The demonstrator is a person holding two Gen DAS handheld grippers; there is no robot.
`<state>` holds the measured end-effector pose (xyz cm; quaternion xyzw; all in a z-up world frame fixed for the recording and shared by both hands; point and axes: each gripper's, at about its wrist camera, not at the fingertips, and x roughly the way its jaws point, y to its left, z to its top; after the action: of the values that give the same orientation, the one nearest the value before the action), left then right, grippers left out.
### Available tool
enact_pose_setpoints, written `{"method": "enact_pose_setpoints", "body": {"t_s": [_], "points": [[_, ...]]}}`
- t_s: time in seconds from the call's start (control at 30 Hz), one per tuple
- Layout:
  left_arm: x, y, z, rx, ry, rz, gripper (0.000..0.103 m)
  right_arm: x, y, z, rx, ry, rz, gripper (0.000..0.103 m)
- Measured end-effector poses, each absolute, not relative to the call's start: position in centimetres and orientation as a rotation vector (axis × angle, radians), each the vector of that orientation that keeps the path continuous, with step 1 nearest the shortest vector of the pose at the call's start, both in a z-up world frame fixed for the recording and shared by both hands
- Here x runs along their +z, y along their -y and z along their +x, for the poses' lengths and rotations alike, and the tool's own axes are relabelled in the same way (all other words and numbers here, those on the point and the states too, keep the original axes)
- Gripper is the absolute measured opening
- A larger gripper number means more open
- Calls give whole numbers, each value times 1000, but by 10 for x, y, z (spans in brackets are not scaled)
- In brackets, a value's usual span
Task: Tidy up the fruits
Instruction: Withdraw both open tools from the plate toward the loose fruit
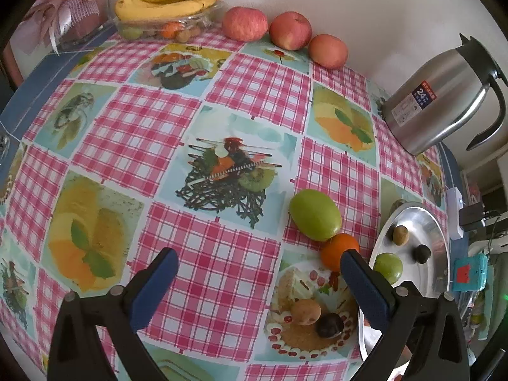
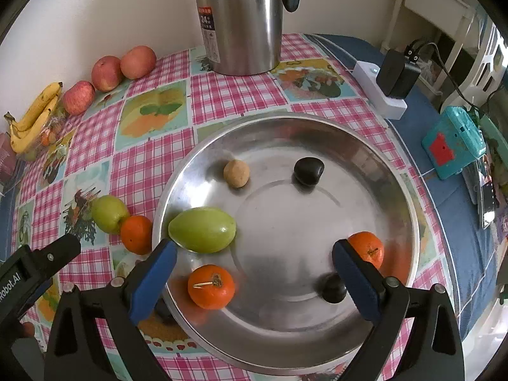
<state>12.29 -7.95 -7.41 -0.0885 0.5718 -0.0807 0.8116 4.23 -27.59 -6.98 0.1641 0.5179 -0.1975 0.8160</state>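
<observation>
A steel plate (image 2: 285, 120) lies under my right gripper (image 2: 254, 247), which is open over it with nothing between its fingers. In the plate are a green fruit (image 2: 203, 230), two oranges (image 2: 210, 285) (image 2: 366, 249), a tan fruit (image 2: 236, 173) and two dark fruits (image 2: 308, 169) (image 2: 333, 289). My left gripper (image 1: 258, 255) is open and empty above the checked tablecloth. To its right on the cloth, left of the plate (image 1: 435, 238), lie a green fruit (image 1: 315, 215), an orange (image 1: 338, 250), a tan fruit (image 1: 306, 312) and a dark fruit (image 1: 330, 324).
A steel kettle (image 2: 241, 19) stands behind the plate. Three apples (image 1: 290, 30) and a clear tray with bananas (image 1: 171, 0) line the back wall. A white power strip (image 2: 379, 90) and a teal box (image 2: 451, 141) sit at the right table edge.
</observation>
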Motion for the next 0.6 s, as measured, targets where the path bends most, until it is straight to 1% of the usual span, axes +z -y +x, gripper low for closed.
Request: {"method": "enact_pose_setpoints", "body": {"t_s": [0.3,0.6], "points": [[-65,77,112,-185,-1201,-158,103,-67,261,36,-382,-1095,346,99],[-66,57,93,-136,-1195,-151,103,-70,242,17,-358,-1109,382,99]]}}
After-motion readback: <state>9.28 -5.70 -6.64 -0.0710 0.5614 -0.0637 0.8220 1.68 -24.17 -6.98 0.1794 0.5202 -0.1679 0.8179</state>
